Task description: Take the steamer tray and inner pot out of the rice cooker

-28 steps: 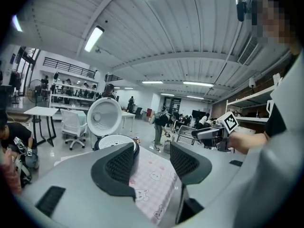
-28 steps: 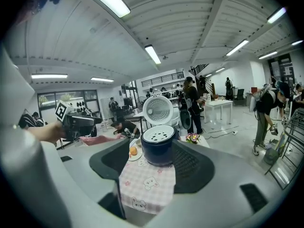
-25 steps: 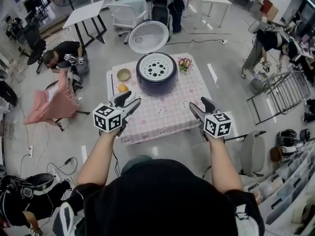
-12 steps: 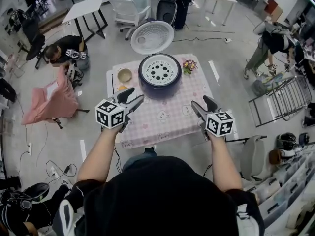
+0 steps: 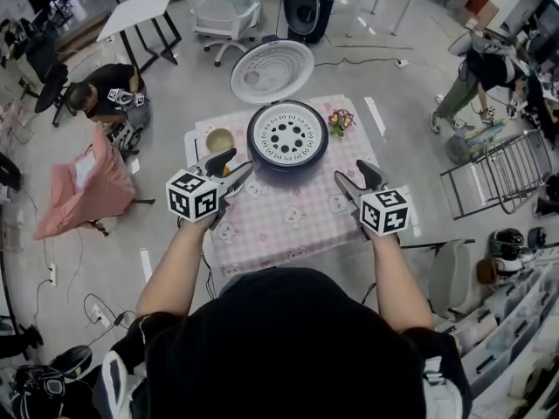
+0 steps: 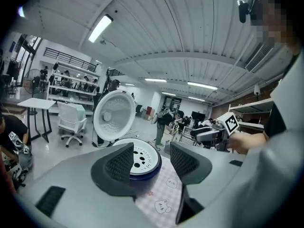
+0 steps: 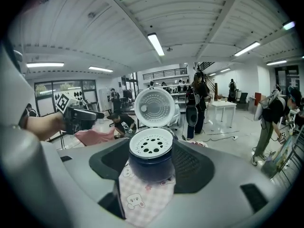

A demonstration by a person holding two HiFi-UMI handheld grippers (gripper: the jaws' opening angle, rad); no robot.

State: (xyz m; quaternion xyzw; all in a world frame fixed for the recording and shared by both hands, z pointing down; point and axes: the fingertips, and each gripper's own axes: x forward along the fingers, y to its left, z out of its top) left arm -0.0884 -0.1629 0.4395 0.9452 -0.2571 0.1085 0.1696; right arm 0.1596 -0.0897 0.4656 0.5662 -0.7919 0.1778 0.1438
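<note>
White, round, perforated steamer tray (image 5: 287, 134) in dark rice cooker (image 5: 288, 166). Left gripper (image 5: 238, 162), right gripper (image 5: 351, 172): fingers apart, holding nothing.

Both hand-held grippers (image 5: 234, 162) (image 5: 351, 173) nearer the rice cooker (image 5: 287, 164)

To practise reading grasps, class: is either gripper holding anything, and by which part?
Nothing is held. The left gripper and right gripper both have open, empty jaws, short of the rice cooker; its steamer tray sits in place.
</note>
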